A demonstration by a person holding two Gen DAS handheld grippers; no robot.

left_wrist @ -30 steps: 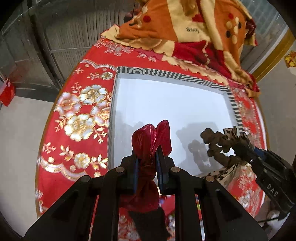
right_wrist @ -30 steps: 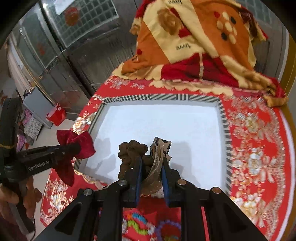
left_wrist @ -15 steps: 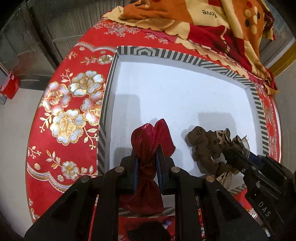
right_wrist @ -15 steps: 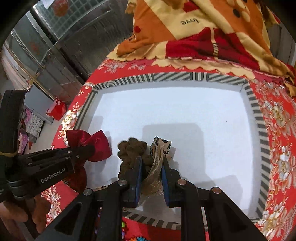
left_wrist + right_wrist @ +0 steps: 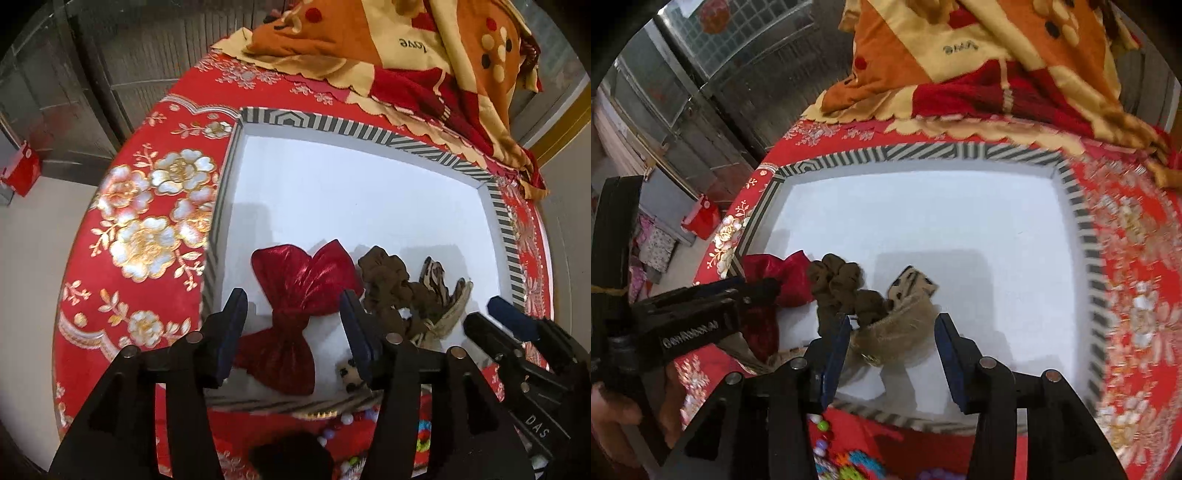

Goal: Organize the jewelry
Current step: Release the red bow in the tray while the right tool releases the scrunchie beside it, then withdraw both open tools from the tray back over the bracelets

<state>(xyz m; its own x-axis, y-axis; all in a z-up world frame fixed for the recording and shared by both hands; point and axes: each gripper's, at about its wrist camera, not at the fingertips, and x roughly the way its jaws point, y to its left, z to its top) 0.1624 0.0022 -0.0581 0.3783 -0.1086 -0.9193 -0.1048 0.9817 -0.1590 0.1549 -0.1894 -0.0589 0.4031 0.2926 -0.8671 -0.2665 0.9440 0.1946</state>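
Note:
A shiny red bow lies on the white floor of the striped-rim tray, near its front left corner. My left gripper is open around the bow's knot, not gripping it. A brown scrunchie with a tan leopard-print bow lies just right of the red bow. My right gripper is open, its jaws standing on either side of that piece. The right gripper also shows in the left wrist view, the left one in the right wrist view.
The tray sits on a round table with a red floral cloth. A folded orange and red blanket lies at the table's far side. Colourful beads lie on the cloth before the tray's front rim.
Both grippers lowered into the tray and opened. The red bow left the left jaws and lies flat; the scrunchie piece left the right jaws and rests on the tray floor.

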